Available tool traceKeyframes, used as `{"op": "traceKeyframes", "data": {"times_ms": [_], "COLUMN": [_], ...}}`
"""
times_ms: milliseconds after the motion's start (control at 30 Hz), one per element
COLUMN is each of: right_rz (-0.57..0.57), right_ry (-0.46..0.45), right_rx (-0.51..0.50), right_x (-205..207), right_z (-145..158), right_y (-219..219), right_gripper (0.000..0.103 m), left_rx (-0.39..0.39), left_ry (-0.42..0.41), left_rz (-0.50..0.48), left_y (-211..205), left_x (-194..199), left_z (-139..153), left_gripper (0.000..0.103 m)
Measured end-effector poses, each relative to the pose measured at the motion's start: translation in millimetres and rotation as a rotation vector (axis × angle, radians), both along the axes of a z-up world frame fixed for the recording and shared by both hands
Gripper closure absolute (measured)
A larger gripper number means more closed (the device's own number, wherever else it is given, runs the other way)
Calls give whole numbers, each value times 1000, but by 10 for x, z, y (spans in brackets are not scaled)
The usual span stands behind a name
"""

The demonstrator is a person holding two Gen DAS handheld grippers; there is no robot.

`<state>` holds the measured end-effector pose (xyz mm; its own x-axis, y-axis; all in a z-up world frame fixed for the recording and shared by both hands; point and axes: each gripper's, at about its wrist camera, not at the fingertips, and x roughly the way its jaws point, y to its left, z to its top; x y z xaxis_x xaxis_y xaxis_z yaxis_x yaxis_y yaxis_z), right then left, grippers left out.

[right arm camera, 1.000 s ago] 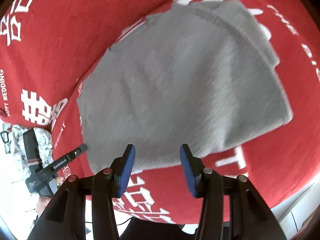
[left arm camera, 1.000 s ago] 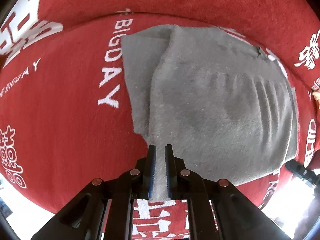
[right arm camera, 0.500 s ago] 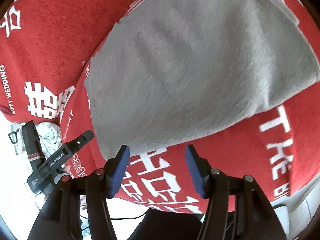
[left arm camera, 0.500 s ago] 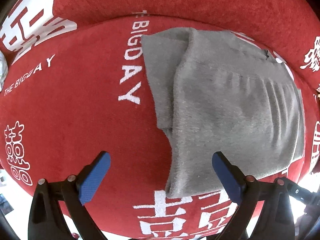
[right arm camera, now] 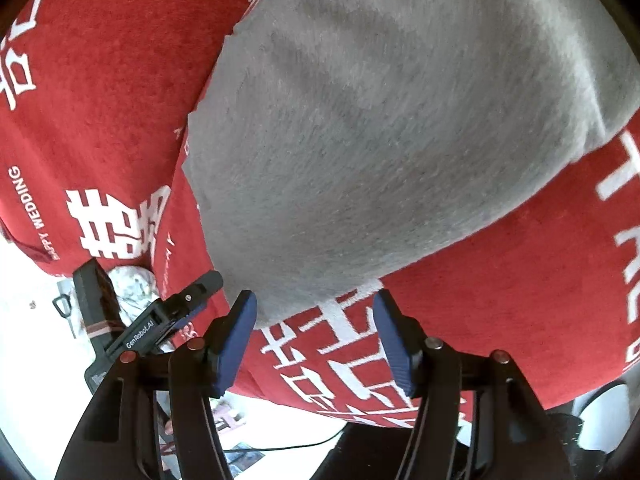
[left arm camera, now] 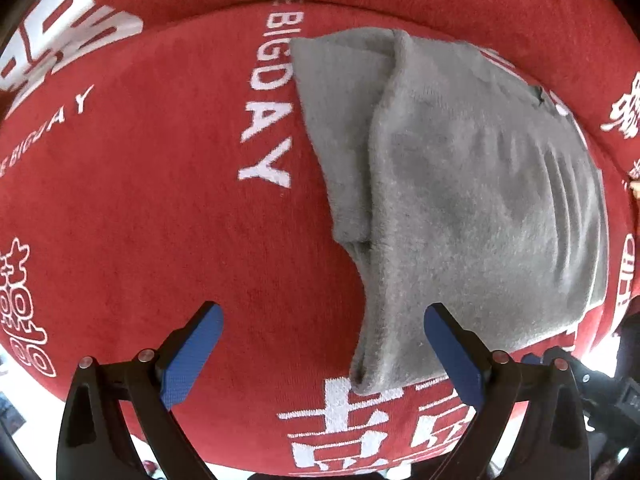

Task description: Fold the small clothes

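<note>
Bare red cloth (left arm camera: pixel 140 208) from 7 to 11 o'clock: open passage. Folded grey garment (left arm camera: pixel 460 200) fills 12 to 4 o'clock, bulking above the surface.

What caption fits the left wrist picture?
Open left gripper above a folded fuzzy grey garment on red printed cloth.

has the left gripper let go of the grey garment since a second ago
Yes. The left gripper was pinching the grey garment edge; now its jaws stand wide, the edge lying on the red cover.
</note>
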<state>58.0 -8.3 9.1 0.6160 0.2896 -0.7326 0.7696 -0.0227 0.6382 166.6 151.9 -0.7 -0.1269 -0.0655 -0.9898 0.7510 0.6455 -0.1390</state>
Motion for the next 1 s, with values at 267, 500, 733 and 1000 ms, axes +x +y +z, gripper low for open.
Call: {"op": "traceKeyframes", "data": {"times_ms": [267, 500, 733, 1000], "right_rz": [-66, -157, -239, -189], "right_ry": [-96, -171, -233, -356], "right_rx": [78, 111, 143, 104], "right_x": [20, 146, 367, 495], "right_z": [-177, -367, -448, -39], "right_y": [153, 263, 201, -81], "right_gripper": [39, 39, 47, 95], "left_rx": [-53, -138, -230, -311], "left_ry": [42, 145, 326, 498], "left_rz": [86, 132, 189, 253], "left_y": [143, 170, 69, -157], "left_x": [296, 416, 451, 511], "left_z": [16, -30, -189, -304], "left_gripper": [2, 2, 2, 2]}}
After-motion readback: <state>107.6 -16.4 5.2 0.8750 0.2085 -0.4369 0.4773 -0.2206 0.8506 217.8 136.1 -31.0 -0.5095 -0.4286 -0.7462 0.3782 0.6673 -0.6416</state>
